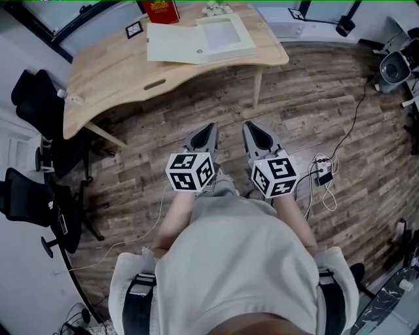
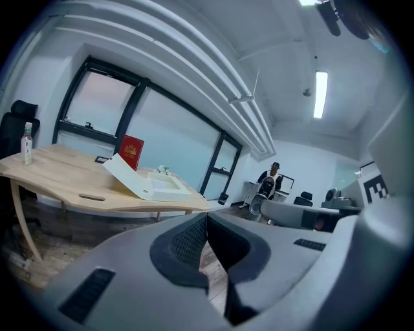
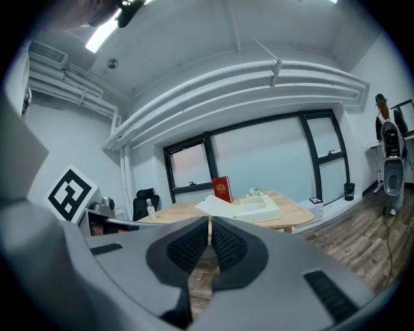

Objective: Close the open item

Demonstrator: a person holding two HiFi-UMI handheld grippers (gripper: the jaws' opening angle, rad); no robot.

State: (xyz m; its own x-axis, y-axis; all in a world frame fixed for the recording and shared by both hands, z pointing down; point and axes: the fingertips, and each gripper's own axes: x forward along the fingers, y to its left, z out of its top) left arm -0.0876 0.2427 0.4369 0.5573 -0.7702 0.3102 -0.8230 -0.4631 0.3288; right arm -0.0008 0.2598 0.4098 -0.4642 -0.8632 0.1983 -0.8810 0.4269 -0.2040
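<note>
One table [image 1: 111, 72], one open box [image 1: 196, 40], one red book [image 1: 161, 9], two black chairs [image 1: 36, 98]

The table [image 1: 111, 72] stands across the floor [image 1: 150, 131], in front of the person. On it, toward its right end, lies the box [image 1: 229, 33], with its lid [image 1: 173, 44] spread out to its left. Behind the lid, at the table's far edge, stands a book [image 1: 161, 9], and left of the book lies a marker card [image 1: 134, 29]. A bottle [image 2: 26, 143] stands at the table's left end. 2 chairs [image 1: 36, 105] stand left of the table. The left gripper [image 1: 211, 127] and the right gripper [image 1: 247, 124] hang side by side over the floor, before the table's near edge and well apart from the box. Cables [image 1: 324, 176] lie on the floor right of the right gripper.
</note>
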